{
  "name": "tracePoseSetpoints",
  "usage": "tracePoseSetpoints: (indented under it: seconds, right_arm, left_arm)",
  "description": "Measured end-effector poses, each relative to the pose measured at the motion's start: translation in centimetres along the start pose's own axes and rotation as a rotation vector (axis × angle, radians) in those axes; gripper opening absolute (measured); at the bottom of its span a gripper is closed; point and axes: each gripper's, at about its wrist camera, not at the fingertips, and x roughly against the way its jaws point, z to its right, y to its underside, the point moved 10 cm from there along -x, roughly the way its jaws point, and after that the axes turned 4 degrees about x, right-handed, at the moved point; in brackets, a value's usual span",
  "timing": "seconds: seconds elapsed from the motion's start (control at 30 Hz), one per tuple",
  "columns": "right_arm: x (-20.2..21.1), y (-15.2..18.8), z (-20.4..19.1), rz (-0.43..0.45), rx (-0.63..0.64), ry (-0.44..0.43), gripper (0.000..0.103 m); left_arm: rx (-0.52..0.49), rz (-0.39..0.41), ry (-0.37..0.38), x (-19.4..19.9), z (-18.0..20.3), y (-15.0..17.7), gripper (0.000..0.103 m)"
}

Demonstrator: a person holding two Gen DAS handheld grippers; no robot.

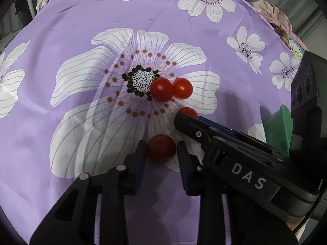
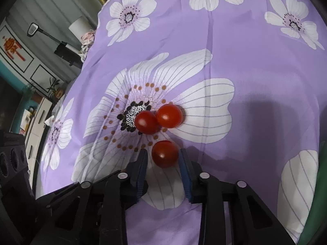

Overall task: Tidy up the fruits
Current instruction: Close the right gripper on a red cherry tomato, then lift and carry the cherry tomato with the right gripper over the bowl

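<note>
Several red cherry tomatoes lie on a purple flowered cloth (image 1: 61, 30). My left gripper (image 1: 161, 153) is shut on one cherry tomato (image 1: 161, 150), with both pads against its sides. My right gripper (image 2: 163, 157) straddles another cherry tomato (image 2: 165, 153). Its right pad is at the skin, and a thin gap shows at the left pad, so it stands open. In the left wrist view the right gripper (image 1: 184, 120) comes in from the right and half hides that tomato (image 1: 188, 111). Two more tomatoes (image 1: 161, 89) (image 1: 182, 88) touch each other by the big flower's centre.
A green container (image 1: 280, 126) stands at the right, and its rim (image 2: 319, 183) shows at the right edge of the right wrist view. The two grippers are close side by side. The cloth's edge drops off at far left, with room furniture (image 2: 40, 106) beyond.
</note>
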Motion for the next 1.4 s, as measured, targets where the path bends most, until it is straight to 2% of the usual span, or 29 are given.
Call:
tracePoseSetpoints:
  seconds: [0.43, 0.63, 1.0, 1.4]
  right_arm:
    - [0.3, 0.1, 0.2, 0.005, -0.004, 0.01, 0.029]
    - [1.6, -0.2, -0.1, 0.036, 0.002, 0.002, 0.029]
    - [5.9, -1.3, -1.0, 0.146, 0.023, -0.003, 0.029]
    - [13.5, -2.6, -1.0, 0.317, 0.002, -0.008, 0.029]
  left_arm:
    - [0.008, -0.004, 0.003, 0.0, 0.1, 0.0, 0.027]
    - [-0.009, 0.024, 0.008, 1.2, 0.5, -0.1, 0.027]
    - [-0.056, 0.124, 0.012, 5.0, 2.0, -1.1, 0.027]
    - [-0.132, 0.273, 0.003, 9.9, 4.9, -2.3, 0.027]
